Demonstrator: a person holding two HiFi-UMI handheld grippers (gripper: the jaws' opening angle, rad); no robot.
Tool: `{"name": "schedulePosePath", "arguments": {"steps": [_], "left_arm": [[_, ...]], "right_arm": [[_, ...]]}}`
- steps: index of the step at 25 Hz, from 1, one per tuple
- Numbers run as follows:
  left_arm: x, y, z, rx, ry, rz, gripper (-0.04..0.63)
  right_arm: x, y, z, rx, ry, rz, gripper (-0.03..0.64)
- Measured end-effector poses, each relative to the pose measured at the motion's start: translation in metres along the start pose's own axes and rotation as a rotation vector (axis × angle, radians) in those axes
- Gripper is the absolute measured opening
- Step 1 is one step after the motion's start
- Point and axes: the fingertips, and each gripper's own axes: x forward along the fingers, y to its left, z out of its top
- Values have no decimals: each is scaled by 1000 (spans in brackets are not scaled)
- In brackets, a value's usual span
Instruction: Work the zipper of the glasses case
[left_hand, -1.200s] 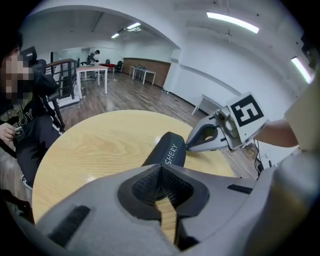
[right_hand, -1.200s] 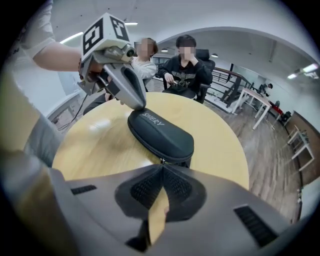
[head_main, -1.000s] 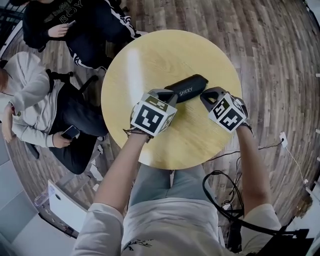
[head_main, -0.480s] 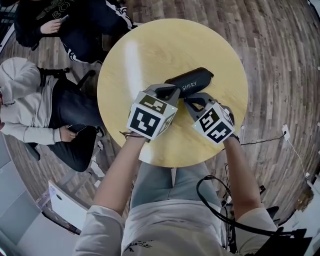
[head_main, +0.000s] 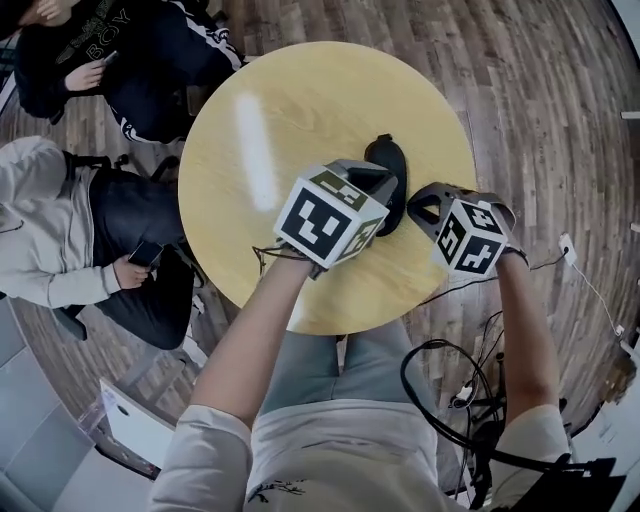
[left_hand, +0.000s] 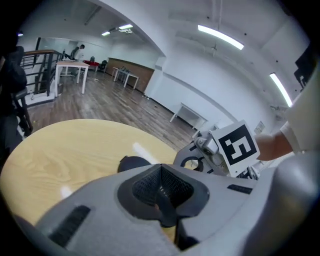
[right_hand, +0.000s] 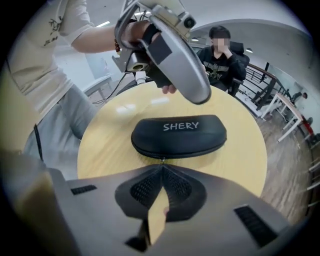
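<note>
A black glasses case (head_main: 391, 170) marked SHERY (right_hand: 179, 134) lies on the round yellow table (head_main: 290, 110), its long side facing my right gripper. The zip looks closed all along that side. My right gripper (right_hand: 161, 166) is shut, and its tips meet on the small zipper pull (right_hand: 161, 159) at the middle of the case's near edge. My left gripper (head_main: 383, 180) is also shut and hangs over the case's top; I cannot tell whether it touches. In the left gripper view only one dark end of the case (left_hand: 131, 162) shows past the jaws.
Two people sit close to the table's left side, one in a light hoodie (head_main: 55, 225), one in dark clothes (head_main: 120, 50). Cables (head_main: 450, 390) lie on the wooden floor by my right leg. The table's far left half (head_main: 250, 130) is bare wood.
The case has swung from lying crosswise to pointing away from me. My right gripper has drawn back to the right, and my left gripper has shifted right and up over the case.
</note>
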Motion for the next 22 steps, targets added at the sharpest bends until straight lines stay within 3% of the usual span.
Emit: {"name": "schedulePosePath", "arguments": {"steps": [5,10,15,19,22], "left_arm": [[37,-20,-17,82,178,-25,6],[42,-18,-15,20,110,-37,5],[42,-18,-16,23,100,-36,6],[28,-7,-20,67,119,3,6],[18,-1,-25,11,111,3,6]], "right_arm": [[-5,1,-5,34,-39,56,0],[2,32,-3,80,-81,93,0],[14,59,13,173,-180,75,2],[2,49,5,134,-167,33,1],[-12,32,-16,109,-137,3,2]]}}
